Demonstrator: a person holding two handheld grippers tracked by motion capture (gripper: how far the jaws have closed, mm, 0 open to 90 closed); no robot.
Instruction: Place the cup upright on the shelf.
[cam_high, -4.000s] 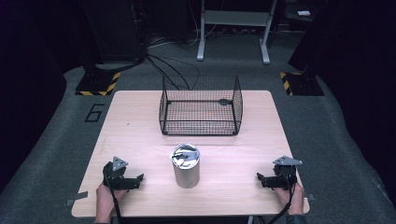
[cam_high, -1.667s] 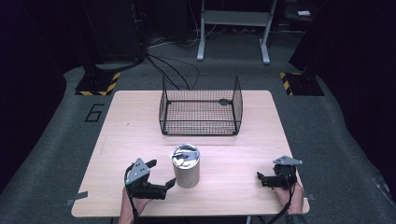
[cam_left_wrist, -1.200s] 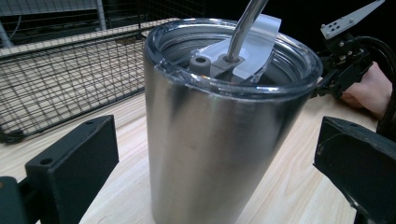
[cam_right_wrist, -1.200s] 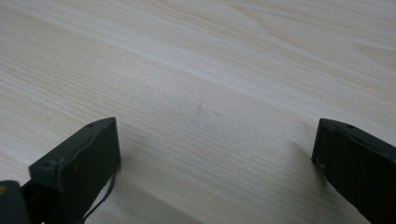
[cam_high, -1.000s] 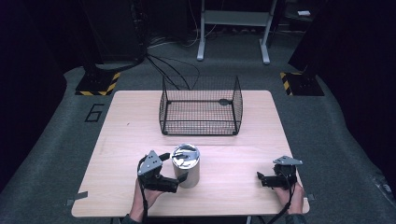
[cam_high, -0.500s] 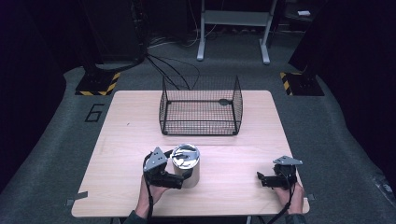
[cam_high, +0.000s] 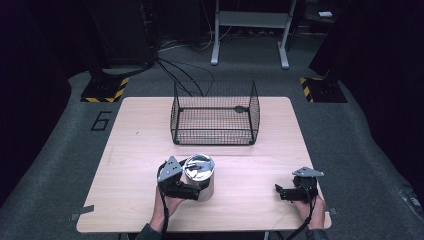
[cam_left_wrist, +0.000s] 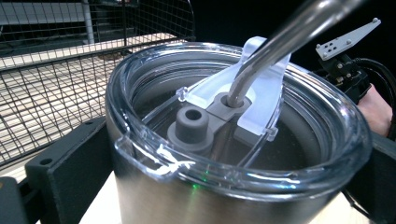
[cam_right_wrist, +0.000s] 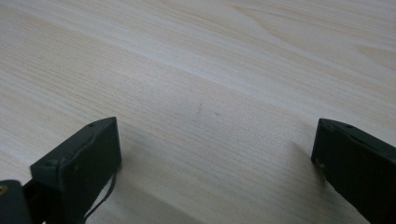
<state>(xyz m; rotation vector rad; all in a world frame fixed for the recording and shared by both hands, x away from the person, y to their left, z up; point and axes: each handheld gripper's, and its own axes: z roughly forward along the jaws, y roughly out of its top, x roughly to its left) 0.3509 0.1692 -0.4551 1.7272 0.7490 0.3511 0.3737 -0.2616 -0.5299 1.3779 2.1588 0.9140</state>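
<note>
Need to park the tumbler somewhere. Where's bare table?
Free: the left strip of the table beside the basket, and the stretch between tumbler and right gripper. Crowded: around the left gripper at the tumbler.

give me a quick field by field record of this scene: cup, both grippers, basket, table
cup: steel tumbler with clear plastic lid and metal straw, upright on table
left gripper: jaws astride the tumbler's body, whether clamped cannot be told
right gripper: jaws open, nothing between them, low over bare wood
basket: black wire basket, behind tumbler
table: pale wooden table
</note>
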